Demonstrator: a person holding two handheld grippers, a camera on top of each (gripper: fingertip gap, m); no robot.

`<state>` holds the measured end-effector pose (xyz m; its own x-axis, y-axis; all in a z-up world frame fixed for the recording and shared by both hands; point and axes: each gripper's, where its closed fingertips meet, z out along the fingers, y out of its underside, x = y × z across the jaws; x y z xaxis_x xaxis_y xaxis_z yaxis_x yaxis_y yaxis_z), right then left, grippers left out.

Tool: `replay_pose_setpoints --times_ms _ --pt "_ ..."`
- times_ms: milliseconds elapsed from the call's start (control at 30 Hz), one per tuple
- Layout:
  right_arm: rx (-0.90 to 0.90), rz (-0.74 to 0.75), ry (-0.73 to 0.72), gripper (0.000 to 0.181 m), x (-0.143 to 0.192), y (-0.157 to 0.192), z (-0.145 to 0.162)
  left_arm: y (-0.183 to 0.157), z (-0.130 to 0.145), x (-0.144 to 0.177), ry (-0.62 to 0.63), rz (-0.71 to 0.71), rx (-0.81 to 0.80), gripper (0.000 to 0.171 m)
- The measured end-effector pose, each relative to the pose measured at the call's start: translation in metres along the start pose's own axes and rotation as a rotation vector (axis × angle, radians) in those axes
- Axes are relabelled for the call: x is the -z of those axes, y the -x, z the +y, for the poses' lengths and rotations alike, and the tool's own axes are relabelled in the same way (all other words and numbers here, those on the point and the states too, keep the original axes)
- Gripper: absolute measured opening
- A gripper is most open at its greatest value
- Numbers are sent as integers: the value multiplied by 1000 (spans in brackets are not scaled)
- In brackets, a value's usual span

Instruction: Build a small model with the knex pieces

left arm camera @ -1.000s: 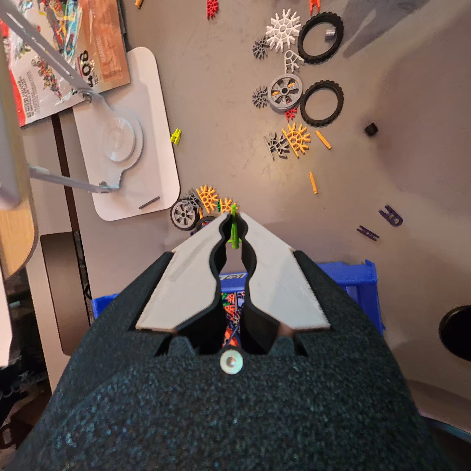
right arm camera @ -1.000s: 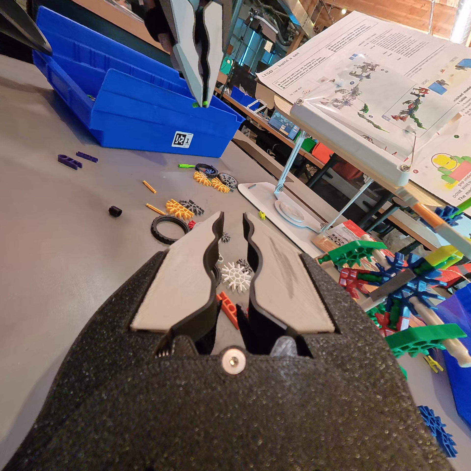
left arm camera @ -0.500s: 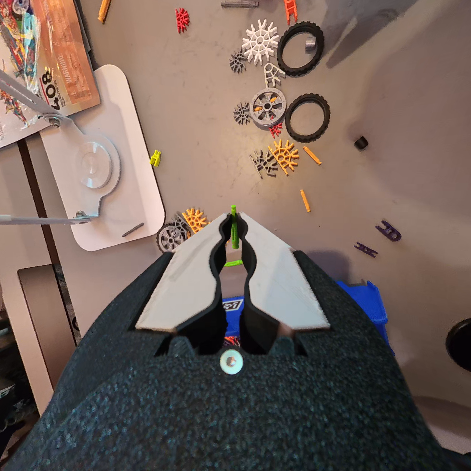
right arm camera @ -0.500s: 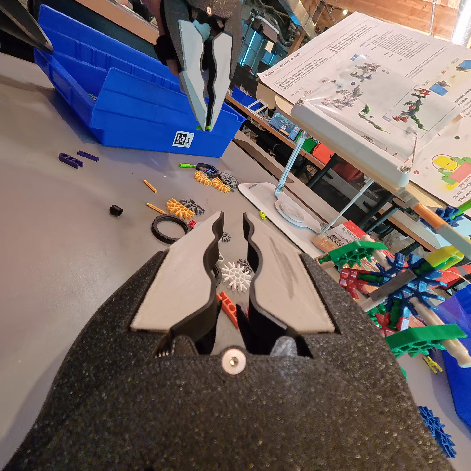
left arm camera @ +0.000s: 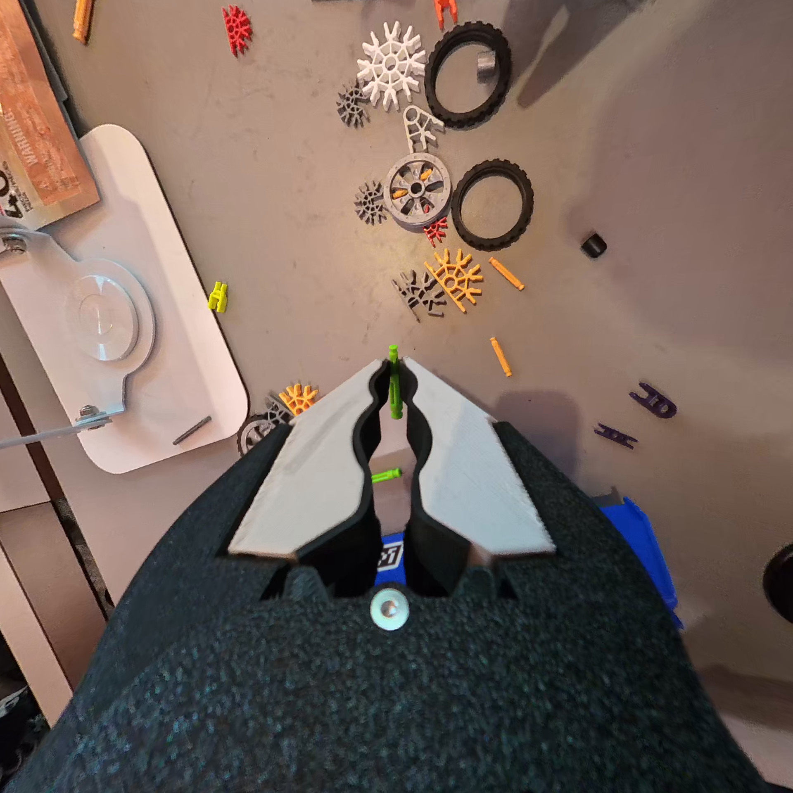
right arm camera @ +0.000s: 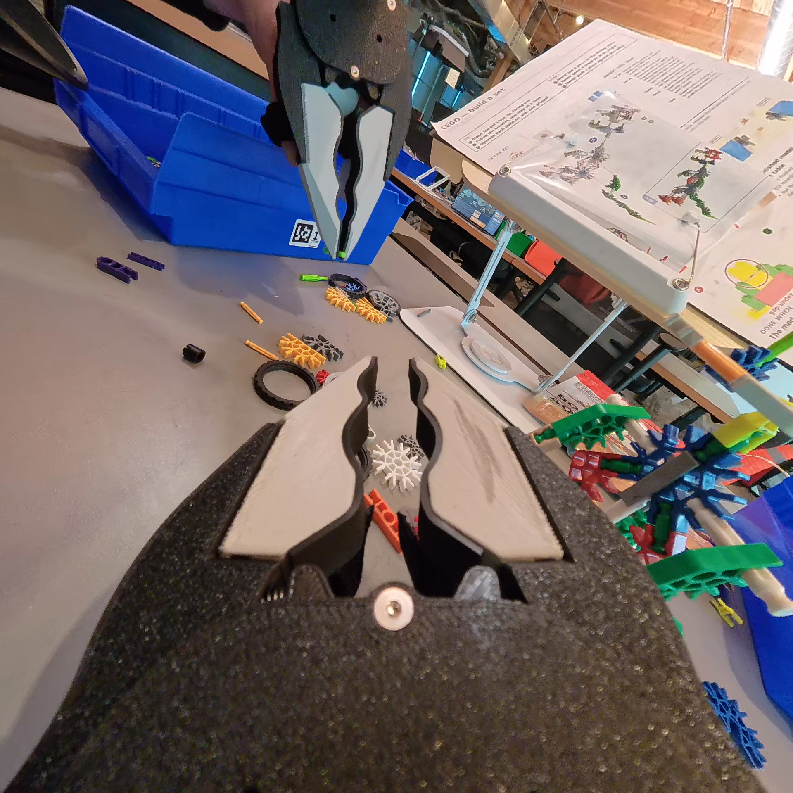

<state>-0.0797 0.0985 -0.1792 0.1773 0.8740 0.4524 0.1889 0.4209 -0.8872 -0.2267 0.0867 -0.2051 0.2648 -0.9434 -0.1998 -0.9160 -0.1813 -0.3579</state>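
Observation:
My left gripper point(left arm camera: 393, 364) is shut on a short green rod point(left arm camera: 394, 386) and points straight down above the grey table. It also shows in the right wrist view point(right arm camera: 337, 253), held by a hand in front of the blue bin point(right arm camera: 206, 180). A second green rod point(left arm camera: 386, 475) lies on the table under it. My right gripper point(right arm camera: 392, 364) is open and empty, low over the table. A white snowflake connector point(right arm camera: 397, 465) and an orange connector point(right arm camera: 384, 517) lie between its fingers.
Loose parts lie scattered: black tyres point(left arm camera: 493, 204), a grey wheel point(left arm camera: 418, 193), orange connectors point(left arm camera: 455, 279), orange rods point(left arm camera: 500, 356), purple pieces point(left arm camera: 652, 403). A white stand base point(left arm camera: 128, 300) is at left. A built model point(right arm camera: 669, 472) and an instruction sheet point(right arm camera: 643, 128) are at right. The gap from one gripper's tips to the other's is roughly 15 cm.
My left gripper has moved away from the blue bin, out over the table with the green rod, and come lower. My right gripper has not moved.

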Motion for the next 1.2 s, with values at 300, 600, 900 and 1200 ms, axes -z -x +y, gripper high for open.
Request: replay_pose_setpoints --times_ms 300,600,900,1200 --pt "-1 -3 0 13 0 0 0 -15 4 -20 73 88 -45 2" --pt "8 -8 3 13 0 2 0 -20 12 -37 206 179 -105 2" --pt "2 -8 1 13 0 1 0 -25 12 -49 195 263 -43 19" --pt "2 -8 7 13 -1 1 1 22 20 43 22 -33 122 18"
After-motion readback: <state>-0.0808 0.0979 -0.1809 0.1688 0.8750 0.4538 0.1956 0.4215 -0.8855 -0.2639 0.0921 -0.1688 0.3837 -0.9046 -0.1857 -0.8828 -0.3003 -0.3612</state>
